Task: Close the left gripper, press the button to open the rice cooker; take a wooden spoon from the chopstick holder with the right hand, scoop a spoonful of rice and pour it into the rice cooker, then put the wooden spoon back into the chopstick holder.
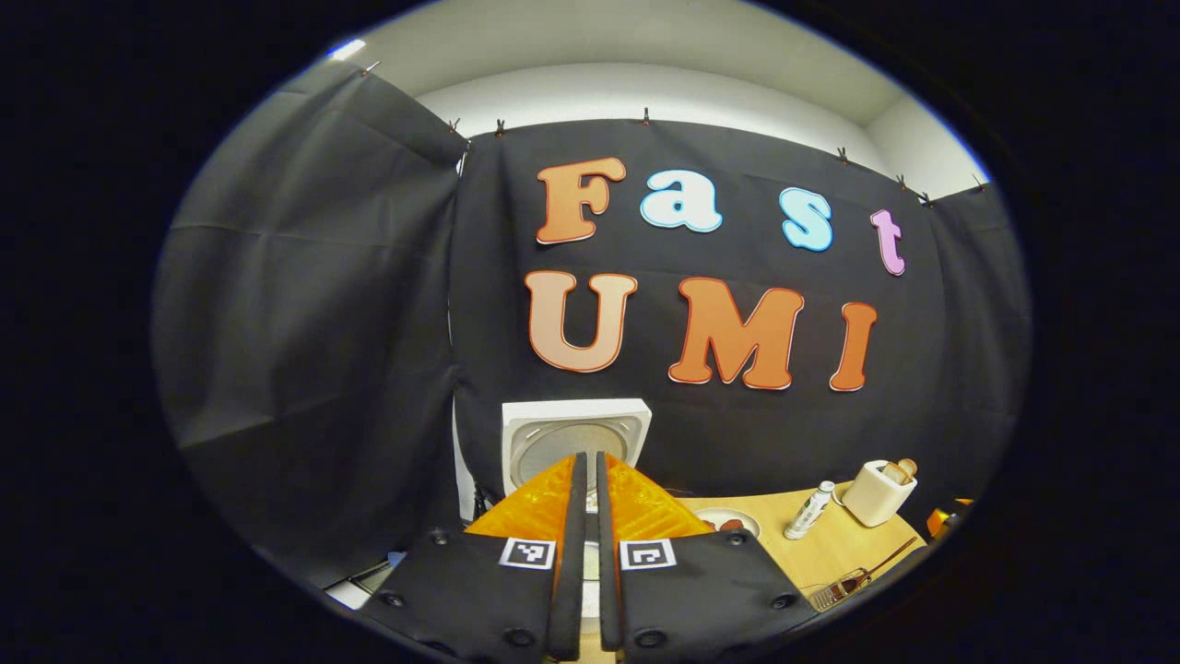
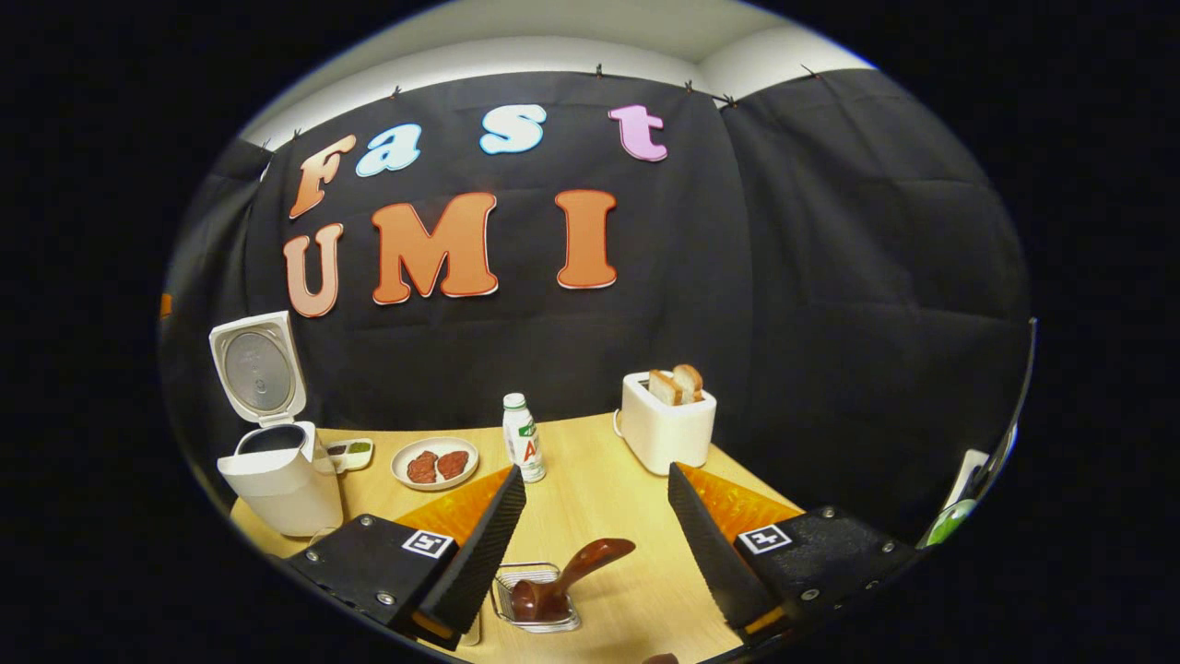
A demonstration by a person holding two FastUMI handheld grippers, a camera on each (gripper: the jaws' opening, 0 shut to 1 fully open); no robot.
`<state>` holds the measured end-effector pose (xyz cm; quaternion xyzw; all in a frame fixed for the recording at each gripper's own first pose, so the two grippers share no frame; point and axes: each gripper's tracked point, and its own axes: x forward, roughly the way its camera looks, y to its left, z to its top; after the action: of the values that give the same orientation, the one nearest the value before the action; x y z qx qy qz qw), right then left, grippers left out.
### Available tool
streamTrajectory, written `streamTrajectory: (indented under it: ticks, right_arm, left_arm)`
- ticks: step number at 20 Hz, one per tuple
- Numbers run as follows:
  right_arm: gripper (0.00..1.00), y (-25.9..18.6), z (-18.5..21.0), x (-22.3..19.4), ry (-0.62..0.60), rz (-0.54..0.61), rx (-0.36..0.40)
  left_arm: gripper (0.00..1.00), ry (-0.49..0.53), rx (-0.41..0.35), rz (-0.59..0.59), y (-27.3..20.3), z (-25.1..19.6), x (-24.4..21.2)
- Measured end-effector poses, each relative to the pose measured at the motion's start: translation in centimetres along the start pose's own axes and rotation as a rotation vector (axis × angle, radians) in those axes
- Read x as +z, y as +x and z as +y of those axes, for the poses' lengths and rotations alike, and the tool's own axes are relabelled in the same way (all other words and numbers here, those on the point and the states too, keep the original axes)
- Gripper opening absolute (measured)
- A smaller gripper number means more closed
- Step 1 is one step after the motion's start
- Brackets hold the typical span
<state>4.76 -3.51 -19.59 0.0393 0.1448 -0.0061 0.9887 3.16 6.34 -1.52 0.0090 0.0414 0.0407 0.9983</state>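
Left gripper view: low, close behind the cooker (image 1: 573,443), facing the wall past its near-touching fingers (image 1: 571,516).
Right gripper view: higher, farther back, over the table (image 2: 627,516).
Shared: cooker (image 2: 272,461), bottle (image 2: 523,439), toaster (image 2: 666,424).

Glossy brown wooden spoon (image 2: 576,572), wire-mesh holder (image 2: 535,599), pale wood-grain table (image 2: 599,498).

A light wooden table (image 2: 599,516) is being occupied by a white rice cooker (image 2: 277,480) at its left edge, a small dish (image 2: 348,452), a plate of meat (image 2: 435,463), a bottle (image 2: 523,439), a toaster (image 2: 666,422) toward the back edge, and a wire chopstick holder (image 2: 539,599) near the front edge.
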Motion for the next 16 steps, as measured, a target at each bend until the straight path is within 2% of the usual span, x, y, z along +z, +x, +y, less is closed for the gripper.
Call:
streamTrajectory:
  ticks: [2,4,7,10,12,14,15,16]
  right_arm:
    - [0.97,1.1,-0.4,-1.9,0.035,0.038,-0.005]
    - [0.96,1.6,-0.6,-3.7,0.093,0.073,0.004]
    - [0.95,2.7,-0.5,-6.3,0.184,0.138,0.02]
    - [0.95,3.2,0.0,-8.3,0.279,0.201,0.046]
    - [0.95,3.7,0.8,-9.2,0.344,0.227,0.067]
    - [0.91,3.8,1.2,-10.3,0.401,0.261,0.081]
    - [0.82,3.8,1.4,-10.5,0.425,0.274,0.085]
    - [0.76,3.8,1.3,-10.7,0.446,0.284,0.08]
  left_arm:
    - [0.13,0.021,0.006,-0.007,-0.9,0.2,0.4]
    - [0.18,0.02,0.021,-0.008,-1.6,0.8,0.5]
    - [0.18,-0.023,0.043,-0.029,-2.4,1.6,1.1]
    - [0.64,-0.019,0.07,-0.033,-3.3,2.5,1.1]
    - [0.8,-0.011,0.08,-0.032,-3.4,3.0,0.8]
    - [0.96,-0.003,0.073,-0.023,-3.4,2.9,0.4]
    - [0.91,-0.002,0.071,-0.015,-3.4,3.0,0.0]
    - [0.96,-0.004,0.068,-0.009,-3.4,3.0,-0.3]
